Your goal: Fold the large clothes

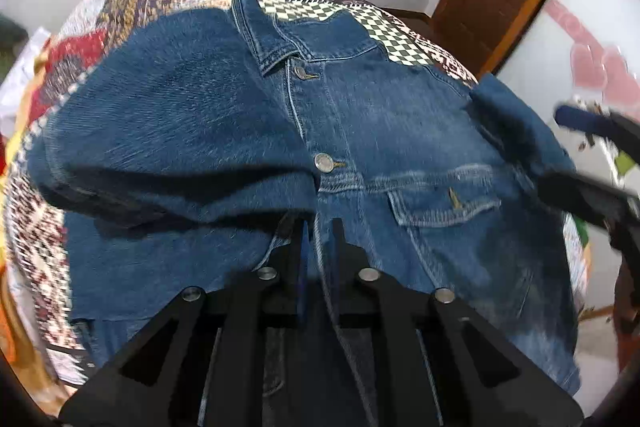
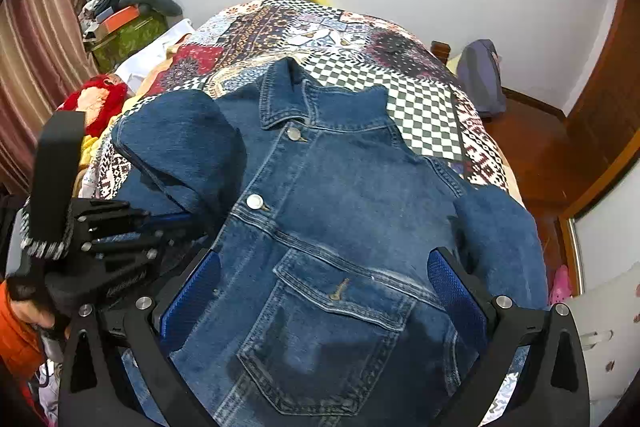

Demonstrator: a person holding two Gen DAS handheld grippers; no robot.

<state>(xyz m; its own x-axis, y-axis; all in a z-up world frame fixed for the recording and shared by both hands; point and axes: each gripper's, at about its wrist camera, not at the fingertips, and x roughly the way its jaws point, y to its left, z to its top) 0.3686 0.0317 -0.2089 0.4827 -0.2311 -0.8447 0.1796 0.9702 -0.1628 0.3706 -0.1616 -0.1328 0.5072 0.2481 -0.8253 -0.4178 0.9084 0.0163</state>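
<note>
The patchwork bedspread (image 2: 420,107) covers the bed and carries the denim jacket (image 2: 320,207), which lies front up at centre, collar toward 12 o'clock. One sleeve (image 2: 180,143) is folded across the chest at 10 o'clock; the other sleeve (image 2: 500,239) lies at 3 o'clock. A clutter pile (image 2: 120,11) stands at 10 o'clock beside the curtain (image 2: 36,39); a grey bag (image 2: 480,79) sits at 2 o'clock. The chest pocket (image 2: 332,339) is flapped shut; its contents are hidden. The right gripper (image 2: 320,291) hovers with its tongs wide apart, nothing between them. The left gripper (image 1: 318,227) shows tongs nearly together over the placket; whether fabric is pinched cannot be determined. The left view is motion-blurred.
</note>
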